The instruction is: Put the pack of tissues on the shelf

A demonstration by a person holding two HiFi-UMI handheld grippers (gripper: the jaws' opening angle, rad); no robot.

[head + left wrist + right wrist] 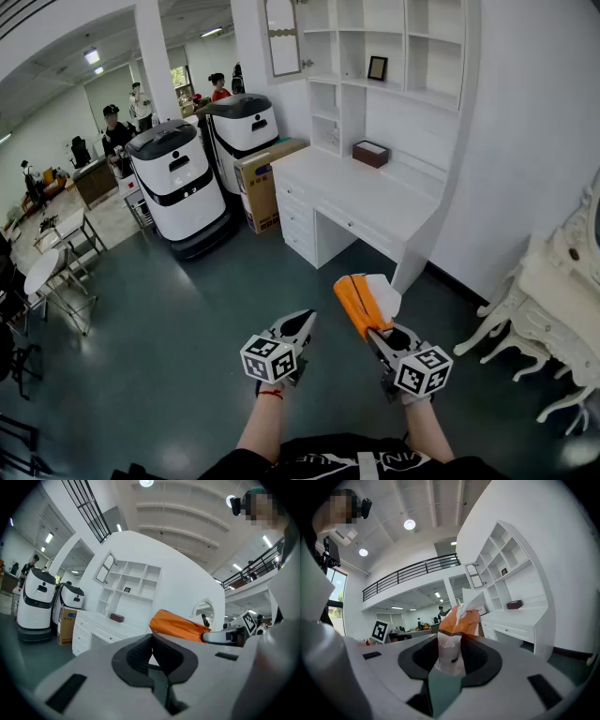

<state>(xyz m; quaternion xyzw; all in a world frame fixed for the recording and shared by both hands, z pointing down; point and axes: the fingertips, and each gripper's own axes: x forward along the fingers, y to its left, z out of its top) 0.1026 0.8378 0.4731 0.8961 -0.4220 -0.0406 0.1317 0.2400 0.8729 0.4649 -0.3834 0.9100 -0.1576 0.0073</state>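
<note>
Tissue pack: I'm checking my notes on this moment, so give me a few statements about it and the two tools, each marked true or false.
1. The right tool clamps the tissue pack. True.
2. The left tool grips the pack too. False: its jaws are together on nothing, off to the side of the pack.
3. The pack lies on the shelf. False: it is held in the air over the floor, short of the desk.
4. A small brown box sits on the desk. True.
</note>
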